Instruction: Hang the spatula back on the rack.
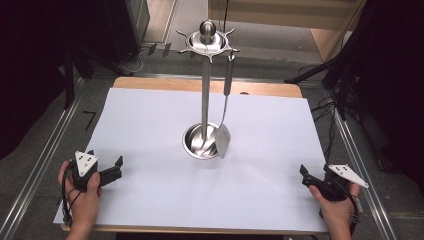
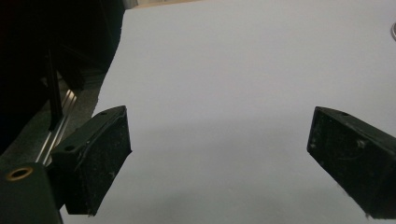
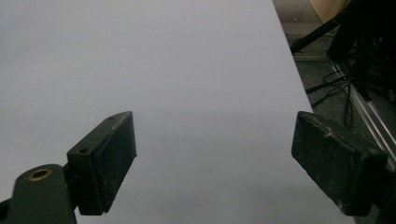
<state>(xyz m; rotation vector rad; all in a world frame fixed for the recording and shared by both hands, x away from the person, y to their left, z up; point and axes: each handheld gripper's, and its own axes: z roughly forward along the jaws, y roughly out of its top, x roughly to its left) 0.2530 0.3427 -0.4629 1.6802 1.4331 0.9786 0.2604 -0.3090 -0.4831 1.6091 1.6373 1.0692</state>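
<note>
At the table's near corners, the left gripper (image 1: 118, 167) and right gripper (image 1: 304, 176) rest with jaws spread, empty. Mid-table, the spatula (image 1: 223, 137) hangs from the stand (image 1: 205, 95); a careless reach could likely topple both.

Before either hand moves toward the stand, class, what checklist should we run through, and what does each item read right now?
1. Left tongs open and empty: ok, jaws wide apart over bare sheet.
2. Right tongs open and empty: ok, jaws wide apart, nothing between.
3. Stand upright at mid-table: ok.
4. Spatula hanging from a hook at the top ring: ok; blade beside the stand's bowl-shaped base, whether they touch: cannot tell.
5. Other hooks bare: ok, as far as the high view shows.
6. Sheet between both hands and the stand free of things: ok.
</note>
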